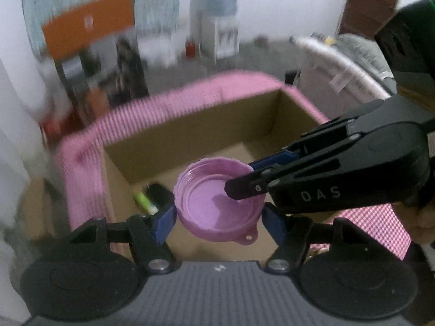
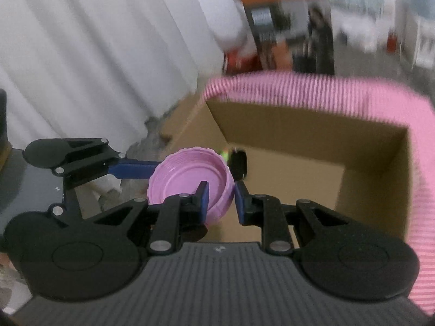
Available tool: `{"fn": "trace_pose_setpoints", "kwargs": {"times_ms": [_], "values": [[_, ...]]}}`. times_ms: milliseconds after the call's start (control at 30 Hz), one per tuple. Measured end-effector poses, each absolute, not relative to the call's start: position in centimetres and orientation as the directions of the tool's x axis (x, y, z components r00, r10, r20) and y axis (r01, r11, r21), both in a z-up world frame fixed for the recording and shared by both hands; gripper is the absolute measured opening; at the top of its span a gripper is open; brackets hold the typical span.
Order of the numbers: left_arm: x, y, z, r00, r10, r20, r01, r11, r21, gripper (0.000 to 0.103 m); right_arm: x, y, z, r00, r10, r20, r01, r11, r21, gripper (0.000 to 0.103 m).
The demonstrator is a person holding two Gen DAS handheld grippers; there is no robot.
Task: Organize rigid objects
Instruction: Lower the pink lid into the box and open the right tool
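A round pink plastic lid with a small holed tab hangs inside-up over the near-left corner of an open cardboard box. My left gripper spans the lid's full width, a blue pad pressing on each side. My right gripper reaches in from the right and pinches the lid's rim wall. In the right wrist view that gripper is shut on the rim of the lid, one finger inside and one outside. A blue finger of the left gripper touches the lid's far side.
Pink checked cloth covers the box's rim. A green and black object lies on the box floor near the lid. White curtains hang at the left. A hand holds the right gripper. The room behind is blurred.
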State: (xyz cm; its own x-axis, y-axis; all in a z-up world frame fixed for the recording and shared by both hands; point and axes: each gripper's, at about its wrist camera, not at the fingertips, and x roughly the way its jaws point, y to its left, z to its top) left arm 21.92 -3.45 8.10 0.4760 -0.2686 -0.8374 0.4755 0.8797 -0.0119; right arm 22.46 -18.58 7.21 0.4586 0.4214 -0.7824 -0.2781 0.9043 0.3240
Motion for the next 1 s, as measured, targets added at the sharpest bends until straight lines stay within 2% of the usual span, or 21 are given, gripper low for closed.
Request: {"fn": "trace_pose_setpoints", "kwargs": {"times_ms": [200, 500, 733, 1000], "values": [[25.9, -2.9, 3.7, 0.313, -0.232, -0.921, 0.445, 0.893, -0.073, 0.07, 26.2, -17.7, 1.2, 0.283, 0.443, -0.85, -0.214, 0.894, 0.395, 0.02], [28.1, -2.9, 0.5, 0.191, -0.177, -0.965, 0.423, 0.902, -0.082, 0.071, 29.0, -16.7, -4.3, 0.114, 0.45, -0.885, -0.18, 0.886, 0.427, 0.022], [28.5, -3.3, 0.3, 0.191, -0.166, -0.967, 0.419, 0.905, -0.072, 0.071, 29.5, -16.2, -4.8, 0.08, 0.455, -0.887, -0.168, 0.883, 0.438, 0.024], [28.3, -3.4, 0.5, 0.203, -0.179, -0.963, 0.419, 0.905, -0.08, 0.074, 29.7, -16.8, -5.1, 0.082, 0.473, -0.877, -0.152, 0.876, 0.458, 0.034]]}}
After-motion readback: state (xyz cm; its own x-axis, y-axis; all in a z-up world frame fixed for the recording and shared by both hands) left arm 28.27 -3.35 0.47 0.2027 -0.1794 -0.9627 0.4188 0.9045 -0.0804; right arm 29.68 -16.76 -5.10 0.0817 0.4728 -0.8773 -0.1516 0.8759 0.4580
